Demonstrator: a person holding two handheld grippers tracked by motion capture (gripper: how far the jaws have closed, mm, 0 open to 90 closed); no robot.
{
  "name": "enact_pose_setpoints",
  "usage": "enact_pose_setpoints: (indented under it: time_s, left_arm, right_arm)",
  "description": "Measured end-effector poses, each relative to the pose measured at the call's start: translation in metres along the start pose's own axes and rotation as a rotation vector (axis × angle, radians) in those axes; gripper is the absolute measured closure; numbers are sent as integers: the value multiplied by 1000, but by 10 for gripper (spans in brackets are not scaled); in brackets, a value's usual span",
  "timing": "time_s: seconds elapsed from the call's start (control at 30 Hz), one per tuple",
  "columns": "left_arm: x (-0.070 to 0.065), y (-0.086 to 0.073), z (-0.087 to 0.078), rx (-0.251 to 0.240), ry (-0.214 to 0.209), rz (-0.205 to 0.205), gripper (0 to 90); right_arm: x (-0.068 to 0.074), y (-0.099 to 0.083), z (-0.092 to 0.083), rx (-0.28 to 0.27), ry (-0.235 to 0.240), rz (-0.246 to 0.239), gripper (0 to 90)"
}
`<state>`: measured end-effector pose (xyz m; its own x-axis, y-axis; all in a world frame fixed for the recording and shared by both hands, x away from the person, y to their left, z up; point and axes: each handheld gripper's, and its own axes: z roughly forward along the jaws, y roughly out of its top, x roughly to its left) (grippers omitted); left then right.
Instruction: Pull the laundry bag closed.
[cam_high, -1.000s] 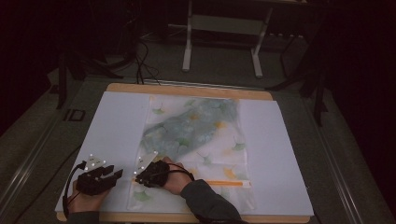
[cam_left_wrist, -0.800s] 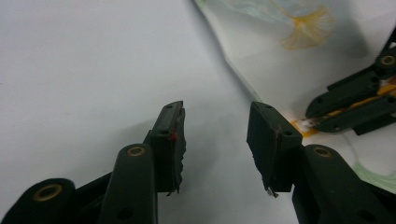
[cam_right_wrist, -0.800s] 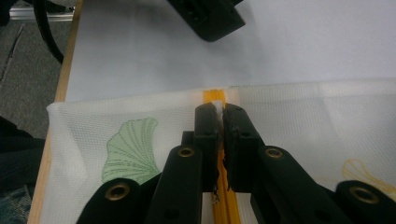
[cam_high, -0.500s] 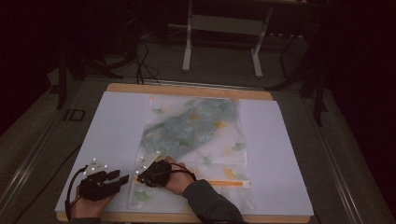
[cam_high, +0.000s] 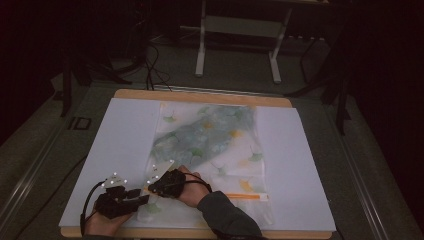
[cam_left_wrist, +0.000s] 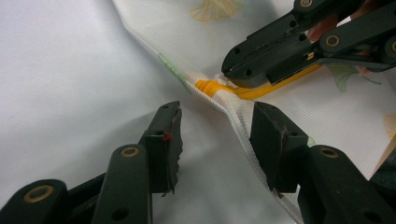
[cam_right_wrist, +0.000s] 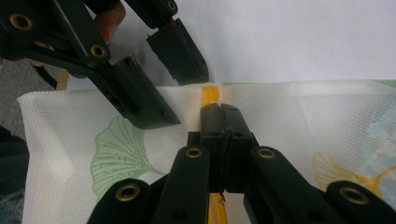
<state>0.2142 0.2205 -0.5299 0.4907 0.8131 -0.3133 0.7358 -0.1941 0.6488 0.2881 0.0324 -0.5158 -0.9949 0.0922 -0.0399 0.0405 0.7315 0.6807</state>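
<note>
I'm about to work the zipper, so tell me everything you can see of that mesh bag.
The mesh bag is a white, fine-woven pouch printed with green and orange ginkgo leaves, lying flat on the white sheet with something bluish-green inside. An orange zipper runs along its near end. The right gripper is shut on the zipper at the bag's near left edge; the left gripper, jaws open, straddles the raised edge just beside it.

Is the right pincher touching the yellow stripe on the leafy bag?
Touching. In the right gripper view, the right gripper has its jaws shut on the yellow stripe of the leafy bag.
</note>
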Motion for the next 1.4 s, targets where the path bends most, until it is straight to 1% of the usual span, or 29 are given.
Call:
enact_pose_setpoints:
  time_s: [0.1,0.17,0.3,0.37,0.47,0.5,0.6,0.73,0.83,0.9,1.07,1.23,1.3,1.4]
  left_arm:
    - [0,1,3,15,-13,2,561]
    - [0,2,5,33,-20,14,586]
    - [0,6,11,53,-41,29,653]
    - [-1,6,12,61,-55,37,718]
    - [-1,7,12,63,-60,39,788]
    - [-1,6,12,63,-66,38,788]
    - [-1,6,13,58,-80,28,871]
    - [0,6,13,58,-82,23,882]
    - [-1,6,13,56,-81,23,884]
    - [-1,6,12,53,-78,23,884]
    - [0,6,10,35,-78,16,885]
    - [0,6,10,29,-78,18,885]
    - [0,6,8,22,-80,18,885]
    - [0,6,7,19,-84,16,885]
  right_arm:
    - [0,0,0,10,-1,-7,900]
    - [0,0,1,17,2,-10,900]
    - [2,0,0,10,-1,-20,900]
    - [1,1,-1,13,-4,-21,900]
    - [1,0,-2,11,-5,-23,900]
    - [1,0,-2,12,-4,-23,900]
    - [1,-2,-2,17,-6,-29,900]
    - [1,-2,-2,15,-6,-33,900]
    - [1,-3,-1,21,-9,-44,900]
    - [1,-4,0,30,-2,-51,900]
    - [0,-8,1,38,-4,-45,900]
    - [-1,-11,0,44,-6,-46,900]
    - [1,-12,-1,57,-13,-60,900]
    - [2,-13,-2,75,-16,-66,900]
